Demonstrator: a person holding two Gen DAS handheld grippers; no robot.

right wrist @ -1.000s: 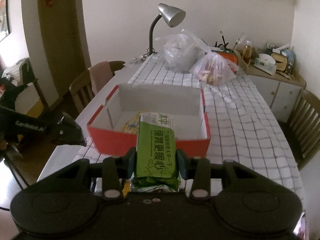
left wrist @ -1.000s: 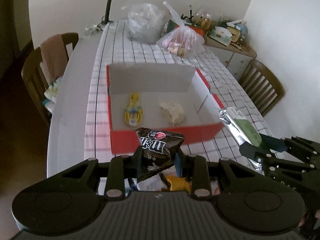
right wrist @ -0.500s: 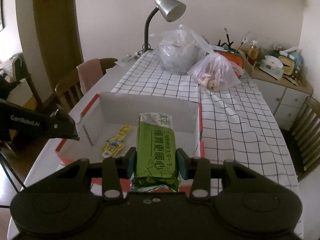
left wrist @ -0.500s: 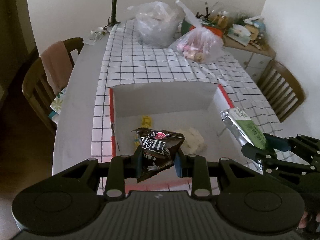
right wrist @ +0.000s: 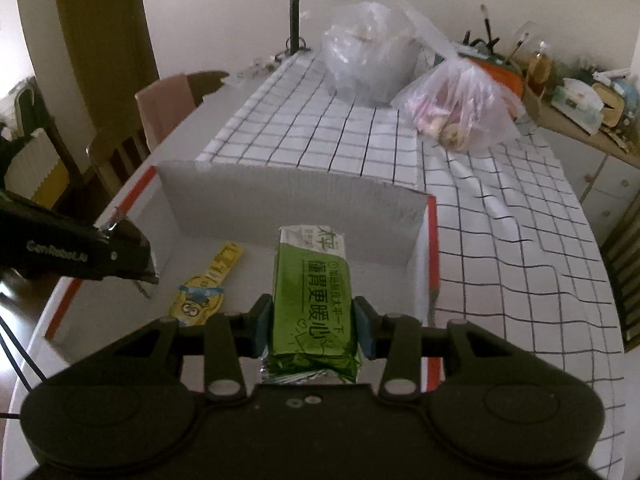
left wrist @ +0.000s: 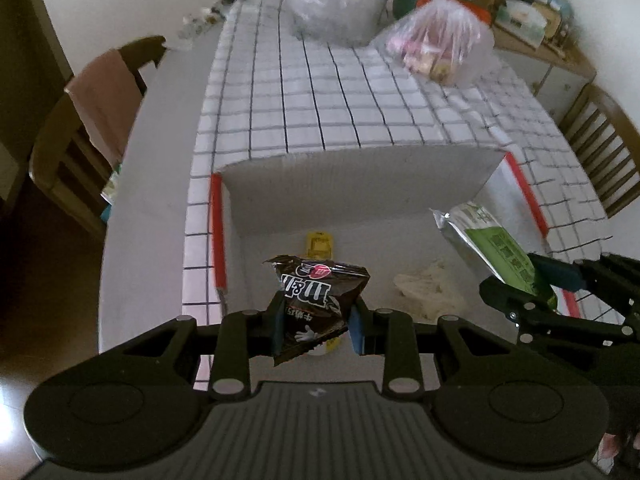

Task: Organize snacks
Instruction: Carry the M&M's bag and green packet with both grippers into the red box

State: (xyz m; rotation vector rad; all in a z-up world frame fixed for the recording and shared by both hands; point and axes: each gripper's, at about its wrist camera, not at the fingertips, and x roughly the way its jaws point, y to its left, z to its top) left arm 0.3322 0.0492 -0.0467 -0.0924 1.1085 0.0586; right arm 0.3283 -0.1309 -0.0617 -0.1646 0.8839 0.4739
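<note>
- Since a second earlier both of my grippers had carried forward from short of the red cardboard box, whose near wall had stood ahead of them, to directly above its white floor.
- On the left, my left gripper pinched a brown M&M's bag by its lower half, top edge upward, hanging over the box's near-left part. I judged that grip left the bag free to drop cleanly.
- Beneath it lay a yellow Minion packet, and just to the right a pale crumpled wrapper, both on the box floor where they had lain earlier.
- On the right, my right gripper clamped a green cracker pack across its width, lengthwise toward the far wall, above the box's right side, well apart from the other bag.
</note>
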